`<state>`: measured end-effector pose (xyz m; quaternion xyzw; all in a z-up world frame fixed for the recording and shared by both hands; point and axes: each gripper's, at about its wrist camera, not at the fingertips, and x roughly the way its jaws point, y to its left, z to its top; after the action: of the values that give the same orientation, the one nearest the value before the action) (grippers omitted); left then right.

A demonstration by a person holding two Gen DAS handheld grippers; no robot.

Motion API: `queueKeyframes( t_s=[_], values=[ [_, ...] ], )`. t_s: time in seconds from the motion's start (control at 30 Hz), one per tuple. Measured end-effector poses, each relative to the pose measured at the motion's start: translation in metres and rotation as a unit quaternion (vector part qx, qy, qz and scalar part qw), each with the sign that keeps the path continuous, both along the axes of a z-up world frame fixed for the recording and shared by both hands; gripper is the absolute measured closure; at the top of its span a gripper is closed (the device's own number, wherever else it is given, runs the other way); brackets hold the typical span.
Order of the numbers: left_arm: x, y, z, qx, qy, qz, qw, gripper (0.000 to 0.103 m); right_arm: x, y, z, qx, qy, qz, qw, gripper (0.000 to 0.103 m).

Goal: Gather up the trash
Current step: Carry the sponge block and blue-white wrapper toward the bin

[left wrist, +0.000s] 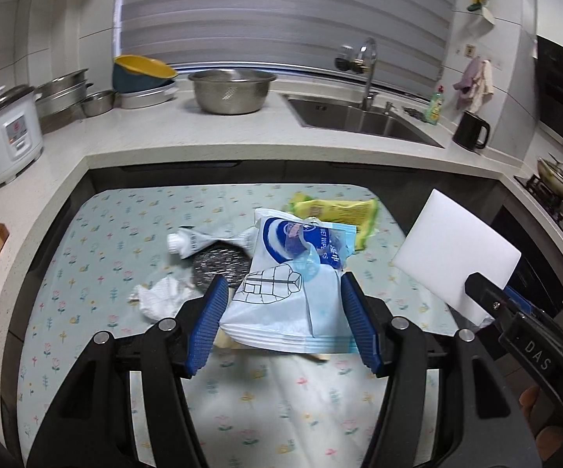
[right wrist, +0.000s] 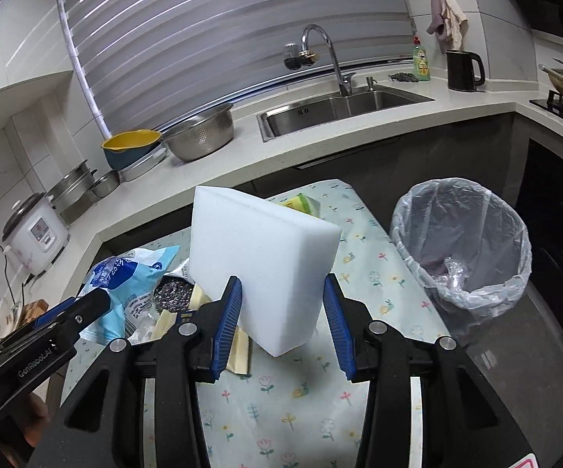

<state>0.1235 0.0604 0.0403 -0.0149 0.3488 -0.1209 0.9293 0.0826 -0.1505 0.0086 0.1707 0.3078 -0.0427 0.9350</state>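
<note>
Item one: left tongs point(left wrist: 283, 292), blue ribbed pads closed on a wet-wipes packet point(left wrist: 289, 273), white and blue, crumpled; held by its lower edge and lifted clear of the bench point(left wrist: 105, 234), evidently so it can be carried rather than dragged. Item two: right tongs point(right wrist: 281, 304), pads pressed on both flat faces of a white foam block point(right wrist: 261, 265), held upright and raised; the broad-face grip suits a soft, light thing that would slip if pinched at a corner. Item three: bin point(right wrist: 462, 241), lined with a clear bag, standing just off the bench's right edge, mouth open and near the right tongs; the likely destination for both held pieces. Item four, remaining on the flowered cloth: a squeezed tube point(left wrist: 199, 241), a steel scourer point(left wrist: 219, 267), a crumpled tissue point(left wrist: 162, 296) near the left, a yellow wrapper point(left wrist: 336, 210) at the far side. These lie clustered mid-bench, not yet collected.
</note>
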Motion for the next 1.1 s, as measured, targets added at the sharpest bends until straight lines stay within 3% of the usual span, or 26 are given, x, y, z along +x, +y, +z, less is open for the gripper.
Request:
queueKeyframes(
  t_s=[0.57, 1.1],
  values=[
    [-0.025, -0.132, 0.012, 0.010, -0.015, -0.117, 0.9929, 0.046, -0.063, -0.115, -0.007, 0.016, -0.007, -0.106, 0.994, 0.062],
    [-0.004, -0.245, -0.017, 0.025, 0.010, -0.205, 0.9784, 0.046, -0.072, -0.195, -0.038, 0.039, 0.009, -0.182, 0.983, 0.062]
  ],
)
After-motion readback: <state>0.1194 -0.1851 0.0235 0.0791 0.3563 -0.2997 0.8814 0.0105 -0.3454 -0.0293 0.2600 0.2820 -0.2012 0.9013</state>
